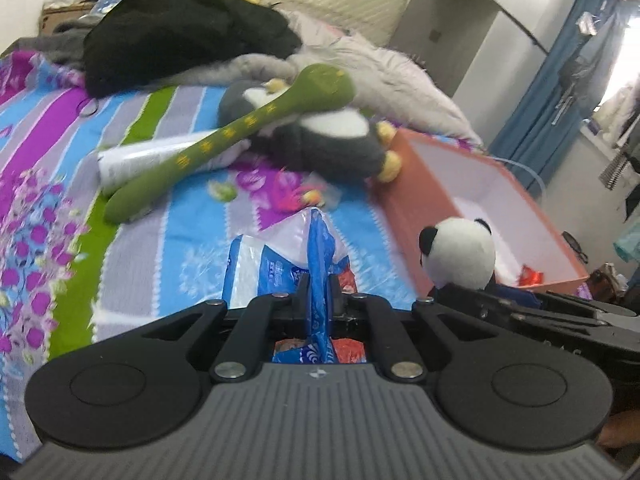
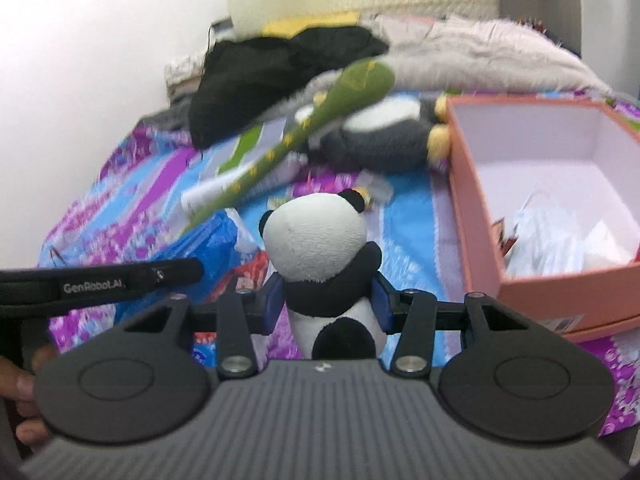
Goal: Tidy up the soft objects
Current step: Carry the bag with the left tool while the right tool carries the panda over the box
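My left gripper [image 1: 319, 280] is shut on a blue and white plastic bag [image 1: 316, 248], lifted above the striped bedspread [image 1: 160, 216]. In the right wrist view my right gripper [image 2: 326, 300] is shut on a small panda plush [image 2: 320, 240], its blue pads pressing the panda's body. The panda [image 1: 460, 252] also shows at the right of the left wrist view, beside the box. A green snake plush [image 1: 240, 128] lies across a grey penguin plush [image 1: 332, 136] further up the bed. An open salmon-pink box [image 2: 480, 208] stands at the right.
A black garment [image 1: 180, 32] and a fluffy grey blanket [image 1: 392, 72] are heaped near the headboard. A white tube [image 1: 132, 164] lies under the snake. The box holds white paper [image 2: 560, 240]. Small wrappers [image 1: 308, 196] litter the bedspread. The left gripper's side [image 2: 100, 280] crosses the right view.
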Demonstrator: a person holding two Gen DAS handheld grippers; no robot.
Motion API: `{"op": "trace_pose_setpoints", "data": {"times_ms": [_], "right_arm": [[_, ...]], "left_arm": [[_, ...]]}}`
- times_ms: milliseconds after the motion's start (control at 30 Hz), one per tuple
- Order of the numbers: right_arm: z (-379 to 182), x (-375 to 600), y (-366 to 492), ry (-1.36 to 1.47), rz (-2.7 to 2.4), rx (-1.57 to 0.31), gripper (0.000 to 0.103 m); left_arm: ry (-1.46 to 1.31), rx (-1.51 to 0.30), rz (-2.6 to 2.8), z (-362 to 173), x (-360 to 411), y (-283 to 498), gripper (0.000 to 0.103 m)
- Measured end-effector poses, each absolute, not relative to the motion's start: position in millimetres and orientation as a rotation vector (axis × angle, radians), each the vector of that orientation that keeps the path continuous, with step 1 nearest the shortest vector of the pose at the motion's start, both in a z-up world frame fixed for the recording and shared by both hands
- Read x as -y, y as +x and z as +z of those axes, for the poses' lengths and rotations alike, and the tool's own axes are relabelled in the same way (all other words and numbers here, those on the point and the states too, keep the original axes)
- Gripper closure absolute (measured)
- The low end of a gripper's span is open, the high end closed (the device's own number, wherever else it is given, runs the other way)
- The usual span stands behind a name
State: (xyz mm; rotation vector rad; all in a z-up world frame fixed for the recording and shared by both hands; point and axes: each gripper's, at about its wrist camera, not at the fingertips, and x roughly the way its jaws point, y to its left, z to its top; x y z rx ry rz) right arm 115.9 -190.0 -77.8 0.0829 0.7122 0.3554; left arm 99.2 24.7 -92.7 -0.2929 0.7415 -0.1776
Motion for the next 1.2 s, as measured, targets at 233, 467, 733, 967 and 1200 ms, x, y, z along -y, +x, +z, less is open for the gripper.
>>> {"op": "trace_pose_setpoints", "data": {"times_ms": [233, 467, 733, 967, 1200], "right_arm": [[-39.2, 213.2, 115.1, 0.101, 0.321, -0.604, 0.054], [-0.8, 242.4, 121.4, 0.085, 0.268, -0.498, 0.054], [35.8, 283.4, 140.2, 0.057, 0.189, -0.411, 0.054], [35.0, 327.9, 166.4, 0.051, 0.095, -0.463, 0.054], [13.3, 363.5, 192.4, 0.021, 0.022, -0.581, 0.054]], "left_arm": [[-0.264, -0.681, -0.250, -55.2, 5.0, 108.0, 0.095], [-0.255, -0.604, -0.312, -14.5, 34.2, 128.3, 0.096], [-0.236, -0.540, -0.404, 30.3, 78.5, 164.9, 0.096], [-0.300, -0.636, -0.497, 34.4, 121.1, 216.2, 0.096], [-0.290, -0.773, -0.550, 9.9, 175.5, 266.9, 0.096]]}}
